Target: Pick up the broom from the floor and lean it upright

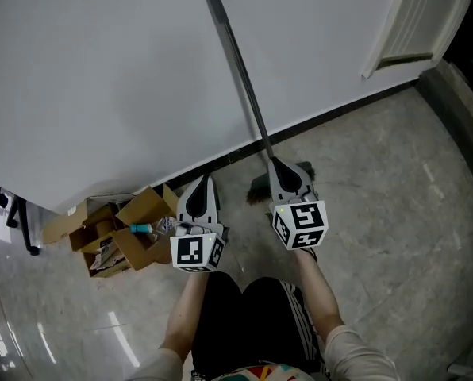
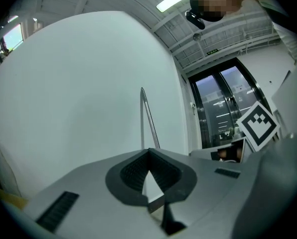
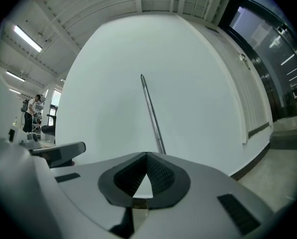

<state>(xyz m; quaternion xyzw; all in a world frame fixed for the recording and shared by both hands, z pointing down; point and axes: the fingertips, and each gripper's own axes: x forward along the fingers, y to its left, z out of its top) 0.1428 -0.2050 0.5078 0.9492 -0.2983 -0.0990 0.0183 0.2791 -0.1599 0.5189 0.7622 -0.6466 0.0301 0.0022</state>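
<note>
The broom leans upright against the white wall (image 1: pixel 101 70). Its thin metal handle (image 1: pixel 240 78) runs up to the left, and its dark brush head (image 1: pixel 259 189) rests on the floor by the black baseboard. My right gripper (image 1: pixel 274 162) is just in front of the handle's lower end, shut, with nothing between its jaws. My left gripper (image 1: pixel 207 179) is lower left of the brush, also shut and empty. In the left gripper view the handle (image 2: pixel 149 123) rises beyond the closed tips (image 2: pixel 148 151). In the right gripper view the handle (image 3: pixel 152 116) stands behind the closed tips (image 3: pixel 146 155).
Open cardboard boxes (image 1: pixel 125 232) with clutter sit on the floor at the left by the wall. A white panelled door (image 1: pixel 415 18) is at the upper right. Dark glass doors (image 2: pixel 223 113) show to the right. A person (image 3: pixel 31 112) stands far off.
</note>
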